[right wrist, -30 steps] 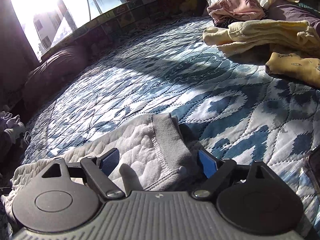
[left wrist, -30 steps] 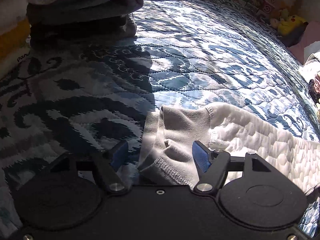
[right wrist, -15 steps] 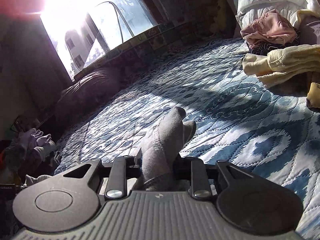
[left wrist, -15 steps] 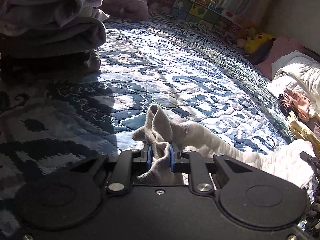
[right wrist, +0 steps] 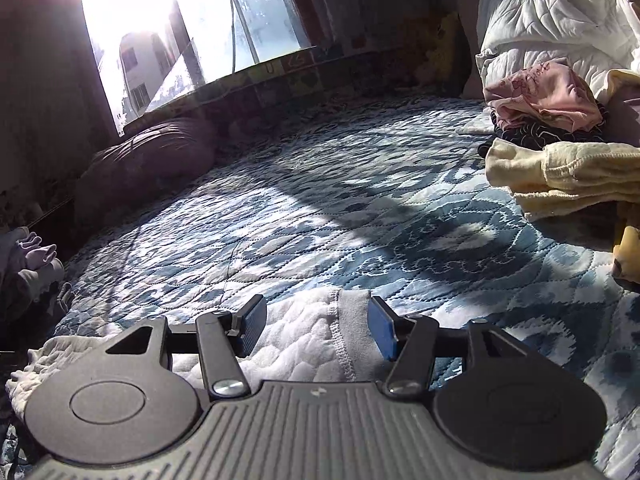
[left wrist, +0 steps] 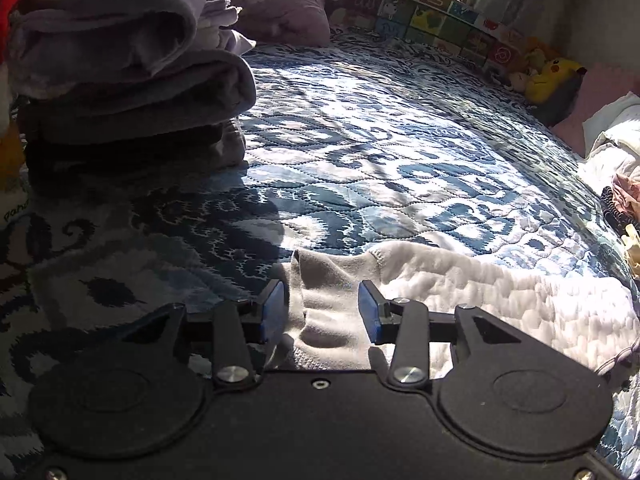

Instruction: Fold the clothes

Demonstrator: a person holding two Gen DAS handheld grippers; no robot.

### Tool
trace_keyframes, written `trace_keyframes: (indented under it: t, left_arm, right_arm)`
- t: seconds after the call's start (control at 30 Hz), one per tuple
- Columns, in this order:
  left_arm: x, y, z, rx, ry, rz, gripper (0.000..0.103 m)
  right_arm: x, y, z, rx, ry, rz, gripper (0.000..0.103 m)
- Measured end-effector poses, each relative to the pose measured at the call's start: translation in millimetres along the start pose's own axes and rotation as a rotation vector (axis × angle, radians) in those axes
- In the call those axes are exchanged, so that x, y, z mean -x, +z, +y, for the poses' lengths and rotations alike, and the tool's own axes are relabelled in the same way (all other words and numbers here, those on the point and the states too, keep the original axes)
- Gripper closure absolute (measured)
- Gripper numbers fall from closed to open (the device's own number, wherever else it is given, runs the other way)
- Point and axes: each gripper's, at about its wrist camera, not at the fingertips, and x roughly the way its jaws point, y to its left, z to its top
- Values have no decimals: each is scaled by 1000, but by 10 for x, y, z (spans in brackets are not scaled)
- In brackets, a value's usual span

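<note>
A white quilted garment with a grey ribbed band lies flat on the blue patterned bedspread. In the left wrist view its grey end (left wrist: 328,300) sits between the blue pads of my left gripper (left wrist: 322,310), which stands open over it. The white quilted body (left wrist: 500,292) stretches off to the right. In the right wrist view the garment (right wrist: 296,340) lies under my right gripper (right wrist: 316,330), also open, with the grey band (right wrist: 352,320) against the right pad.
A stack of folded grey and lilac clothes (left wrist: 120,72) stands at the left. Unfolded yellow (right wrist: 568,172) and pink (right wrist: 544,92) garments lie at the right beside white bedding. A purple pillow (right wrist: 152,160) lies under the window; plush toys (left wrist: 552,76) sit in the far corner.
Half a second ago both grippers were shut on the garment's grey ends and held them up. Now both have opened and the garment lies flat on the bedspread.
</note>
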Motion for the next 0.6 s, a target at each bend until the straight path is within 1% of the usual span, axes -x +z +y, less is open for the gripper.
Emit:
trace_keyframes:
  t: [0.1,0.2,0.3,0.47,0.5,0.53,0.57,0.6]
  left_arm:
    - [1,63,-85,-25,-24,-14,55]
    - [-45,131,-242,-69,-43,-12,52]
    - [-168,181,-383,-130,-71,19,47]
    - [-454,225,-580,-224,-89,74,46]
    - [-506,225,-615,-239,-94,85,46]
    - [-554,225,-645,-252,-101,96,47]
    - [-609,219,-675,-265,-104,109,49]
    - [-662,210,-698,-275,-98,126,63]
  right_arm:
    - [-32,10,78,57,9,1,47]
    - [-85,22,118,96,12,16,47]
    - [-166,35,140,125,6,36,47]
    - [-335,29,156,153,-21,89,47]
    - [-390,17,145,148,-15,115,52]
    - [-421,6,141,145,-12,128,61]
    - [-461,-17,151,154,-27,139,77]
    - [-478,-34,164,167,-37,139,80]
